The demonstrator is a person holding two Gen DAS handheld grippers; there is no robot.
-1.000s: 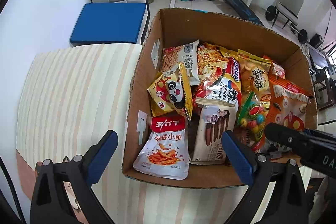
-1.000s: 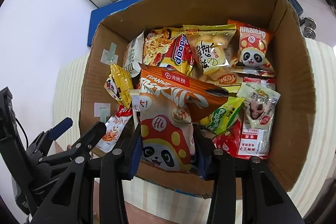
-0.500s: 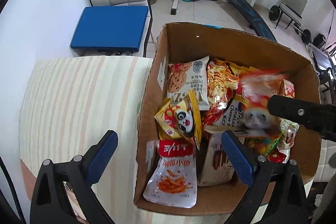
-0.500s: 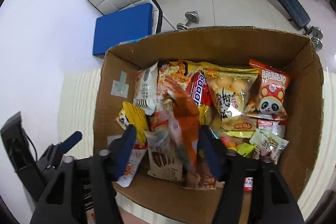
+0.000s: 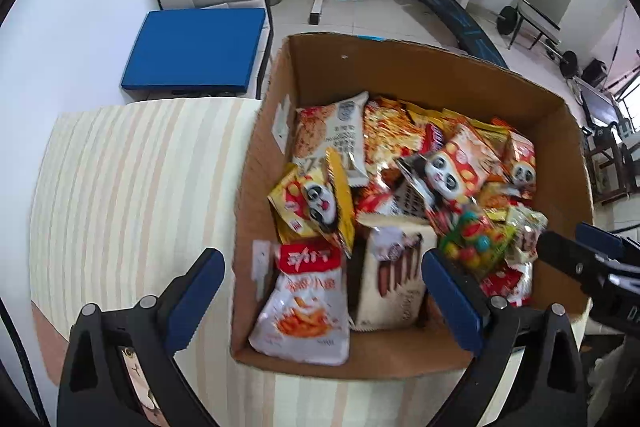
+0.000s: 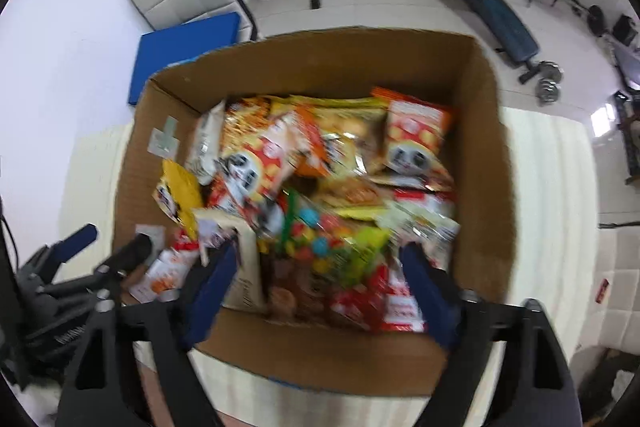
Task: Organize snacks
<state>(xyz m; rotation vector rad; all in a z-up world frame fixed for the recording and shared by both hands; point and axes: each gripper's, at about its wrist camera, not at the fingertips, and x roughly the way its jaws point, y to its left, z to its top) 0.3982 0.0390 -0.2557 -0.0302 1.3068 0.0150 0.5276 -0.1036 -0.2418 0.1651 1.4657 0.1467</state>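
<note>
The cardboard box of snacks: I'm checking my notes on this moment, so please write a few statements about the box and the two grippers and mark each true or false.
1. The right gripper holds a snack bag. False: its jaws have just been opening, stand wide, and nothing is between them.
2. The orange panda bag lies on top of the other snacks inside the cardboard box. True.
3. The left gripper is open and empty. True.
4. The box stands on the floor. False: it stands on the striped cloth.
5. The white fish-snack pouch lies outside the box. False: it lies inside, at the near corner.
</note>
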